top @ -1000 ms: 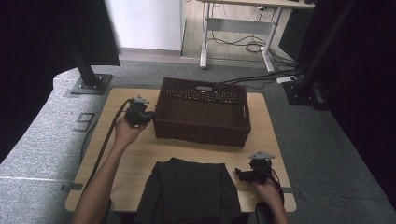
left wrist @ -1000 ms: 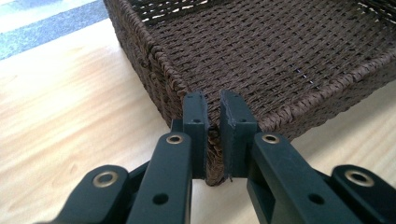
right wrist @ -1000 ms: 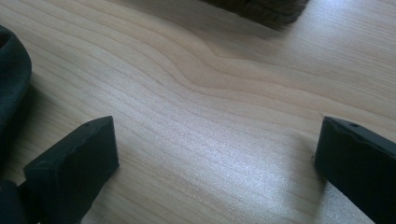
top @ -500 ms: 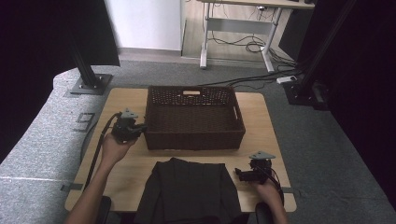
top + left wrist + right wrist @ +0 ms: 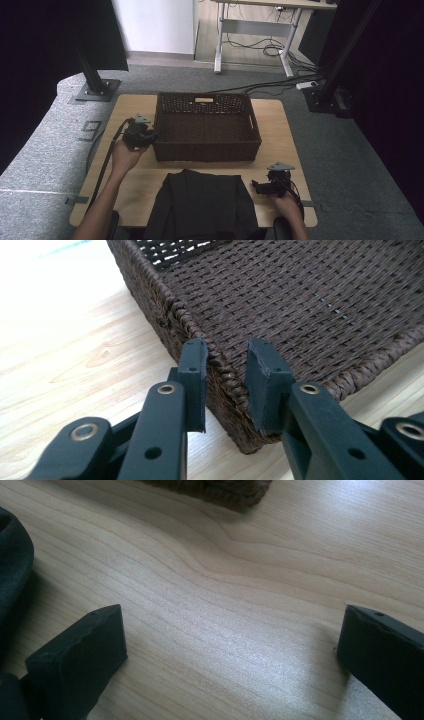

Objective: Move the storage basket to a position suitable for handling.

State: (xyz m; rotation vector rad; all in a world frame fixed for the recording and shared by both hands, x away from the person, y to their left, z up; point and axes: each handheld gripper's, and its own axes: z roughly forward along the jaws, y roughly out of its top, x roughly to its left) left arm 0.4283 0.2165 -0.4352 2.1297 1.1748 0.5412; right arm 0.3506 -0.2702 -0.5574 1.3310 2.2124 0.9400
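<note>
The wicker basket (image 5: 206, 129), askew 1 second ago, now sits square mid-table. The left gripper (image 5: 227, 371) straddles its near-left rim, jaws just eased apart, pads barely clear. The right gripper (image 5: 230, 645) rests wide open on the table (image 5: 280, 125) beside the dark cloth (image 5: 200, 205).

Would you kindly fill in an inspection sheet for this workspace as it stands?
Surface: light wooden table, bare around the things on it.
Job's things: empty brown wicker basket, square to the table; dark folded garment at the near edge.
Clutter: nothing seen.
Grippers: left gripper astride the basket's near left corner rim, jaws just opening, a gap showing at one jaw; right gripper with jaws wide apart over bare wood.
Cables: black cable trails from the left gripper.
Surroundings: grey carpet, black stand posts, desk with floor cables behind.
</note>
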